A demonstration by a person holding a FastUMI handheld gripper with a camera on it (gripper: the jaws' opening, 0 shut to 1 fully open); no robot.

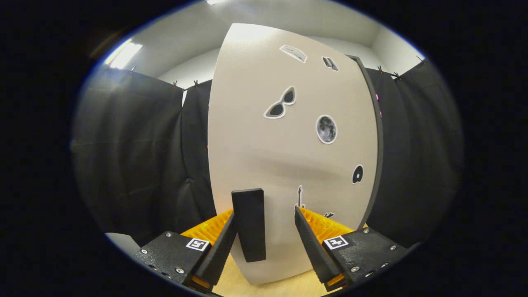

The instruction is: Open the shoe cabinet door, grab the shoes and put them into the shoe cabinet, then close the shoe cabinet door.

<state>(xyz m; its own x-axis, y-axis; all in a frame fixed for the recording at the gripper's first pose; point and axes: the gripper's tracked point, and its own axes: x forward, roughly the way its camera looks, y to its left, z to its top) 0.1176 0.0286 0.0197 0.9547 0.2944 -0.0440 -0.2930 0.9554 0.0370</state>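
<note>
Cabinet door (288,156) stands shut just ahead, stickers on its pale face. Jaws (266,218) spread open around the dark handle (248,225); left finger seems to touch it, right one apart.

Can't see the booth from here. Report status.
Gripper jaws open, straddling the black upright bar handle; left jaw touching it, right jaw clear. Beige sticker-covered shoe cabinet door just ahead, no gap visible. Nothing in the way.
</note>
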